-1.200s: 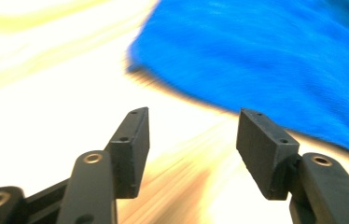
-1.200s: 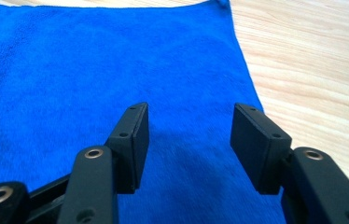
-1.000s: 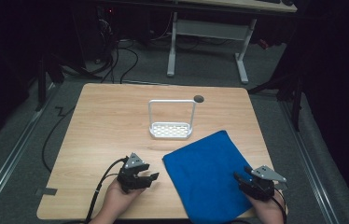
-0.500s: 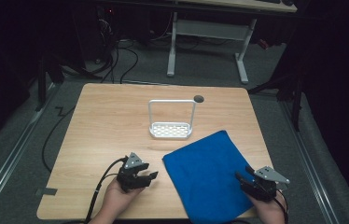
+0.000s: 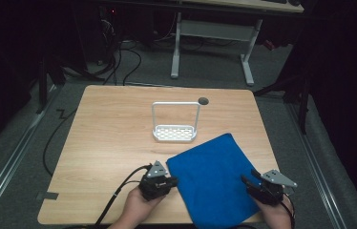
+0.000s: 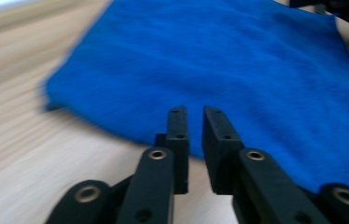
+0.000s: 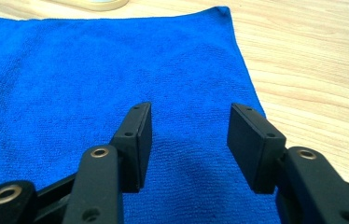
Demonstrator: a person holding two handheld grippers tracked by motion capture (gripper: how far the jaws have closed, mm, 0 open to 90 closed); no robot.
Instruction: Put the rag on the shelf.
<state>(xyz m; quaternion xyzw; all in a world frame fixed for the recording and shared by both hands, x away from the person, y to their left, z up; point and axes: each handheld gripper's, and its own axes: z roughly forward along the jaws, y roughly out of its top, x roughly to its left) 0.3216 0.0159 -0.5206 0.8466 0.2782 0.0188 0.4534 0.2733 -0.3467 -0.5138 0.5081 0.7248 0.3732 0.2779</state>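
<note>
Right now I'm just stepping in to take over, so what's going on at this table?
A person works a blue cloth lying flat on the wooden table. The left claw sits at the cloth's left edge; its jaws have just been closing, a narrow gap remains, and nothing is visibly pinched. The right claw hovers open over the cloth's right side.

No text, label, brand, number or sign can be read anywhere in these views.
</note>
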